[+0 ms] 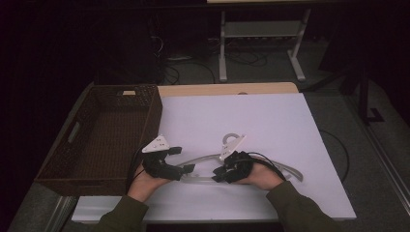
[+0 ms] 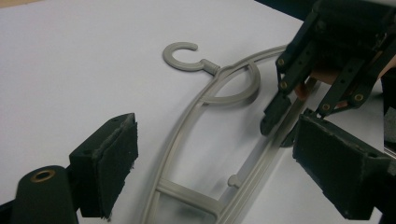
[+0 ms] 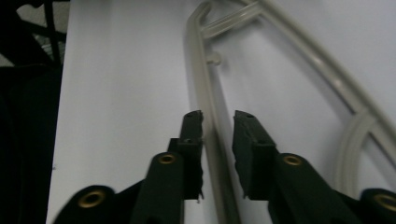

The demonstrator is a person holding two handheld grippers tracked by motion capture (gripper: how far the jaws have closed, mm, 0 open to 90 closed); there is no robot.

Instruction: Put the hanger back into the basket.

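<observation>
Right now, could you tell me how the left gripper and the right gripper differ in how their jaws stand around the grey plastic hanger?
The left gripper has its jaws spread wide, far off either side of the grey plastic hanger; the right gripper has its jaws narrowed close around the hanger's straight bottom bar, a thin gap still showing. The left sits toward the brown wicker basket; the right sits farther from it. Both are hand-held, black, and low over the white table.

Table [image 1: 290, 121]: white top, wood strip along far edge. On it: brown wicker basket [image 1: 72, 164] at left, grey hanger [image 2: 219, 135] lying flat near front.
</observation>
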